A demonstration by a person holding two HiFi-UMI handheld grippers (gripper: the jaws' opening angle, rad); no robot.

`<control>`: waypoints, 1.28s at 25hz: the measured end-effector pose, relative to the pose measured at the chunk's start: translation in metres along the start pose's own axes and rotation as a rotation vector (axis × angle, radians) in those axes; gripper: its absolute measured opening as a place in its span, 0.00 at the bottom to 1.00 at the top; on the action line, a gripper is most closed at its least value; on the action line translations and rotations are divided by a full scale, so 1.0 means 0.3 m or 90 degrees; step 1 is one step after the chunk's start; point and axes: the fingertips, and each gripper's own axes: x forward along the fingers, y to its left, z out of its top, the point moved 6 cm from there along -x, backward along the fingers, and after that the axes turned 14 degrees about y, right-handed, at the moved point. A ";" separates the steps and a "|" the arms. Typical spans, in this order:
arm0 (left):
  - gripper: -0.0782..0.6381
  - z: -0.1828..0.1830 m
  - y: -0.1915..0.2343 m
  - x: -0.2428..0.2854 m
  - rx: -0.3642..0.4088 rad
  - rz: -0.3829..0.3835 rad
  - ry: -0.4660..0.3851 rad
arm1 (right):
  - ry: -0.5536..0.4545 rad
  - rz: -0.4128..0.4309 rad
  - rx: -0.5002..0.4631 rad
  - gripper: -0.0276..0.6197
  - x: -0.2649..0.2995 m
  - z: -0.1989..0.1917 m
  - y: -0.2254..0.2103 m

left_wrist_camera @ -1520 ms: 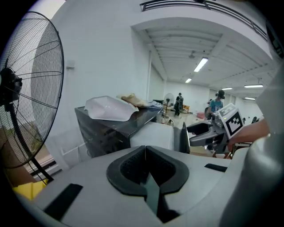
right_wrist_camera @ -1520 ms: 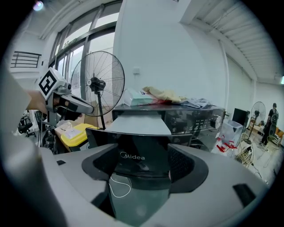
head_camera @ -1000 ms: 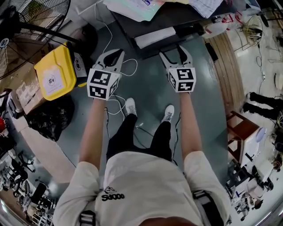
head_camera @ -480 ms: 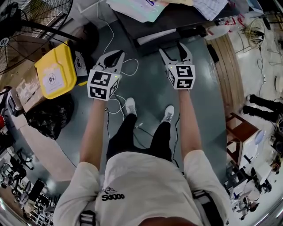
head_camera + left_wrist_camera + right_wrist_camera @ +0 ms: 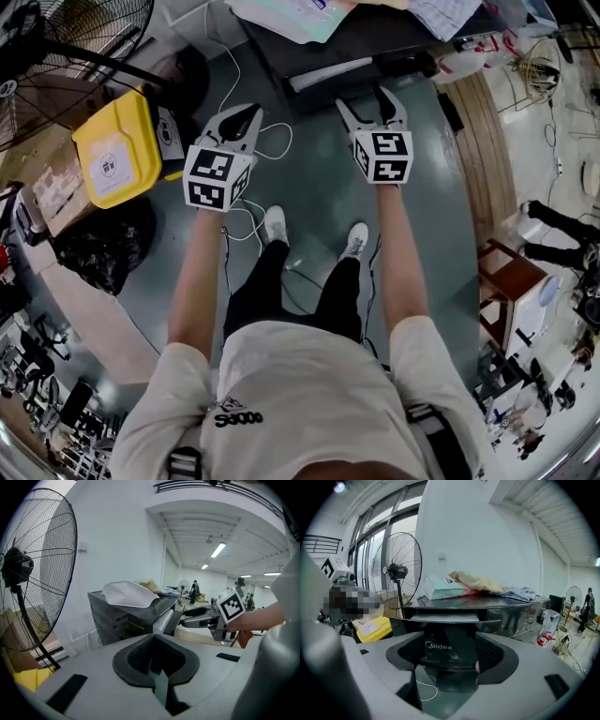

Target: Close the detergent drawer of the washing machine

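Detergent drawer juts out, open, from the dark washing machine at the upper middle of the head view, its pale inside showing. The right hand-held gripper is just below the drawer, its jaws spread wide and empty. The left hand-held gripper sits to its left over the floor, near a yellow bin at the middle left. A fan fills the upper left corner.

In the left gripper view the jaws are drawn together at their tips with nothing between them. Beyond them the washing machine takes the middle, a white bag on its top. The drawer sticks out on its right side toward the right hand-held gripper, whose marker cube shows at the middle right.

In the right gripper view the jaws stand wide apart and grip nothing. Framed between them at mid-frame is the drawer's glossy dark front, printed "Midea"; whether it touches the pads I cannot tell. Clothes and the white bag lie on the machine's top.
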 end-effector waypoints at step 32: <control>0.13 -0.029 0.061 0.025 -0.026 0.008 0.007 | -0.021 0.002 0.010 0.51 0.117 0.091 -0.009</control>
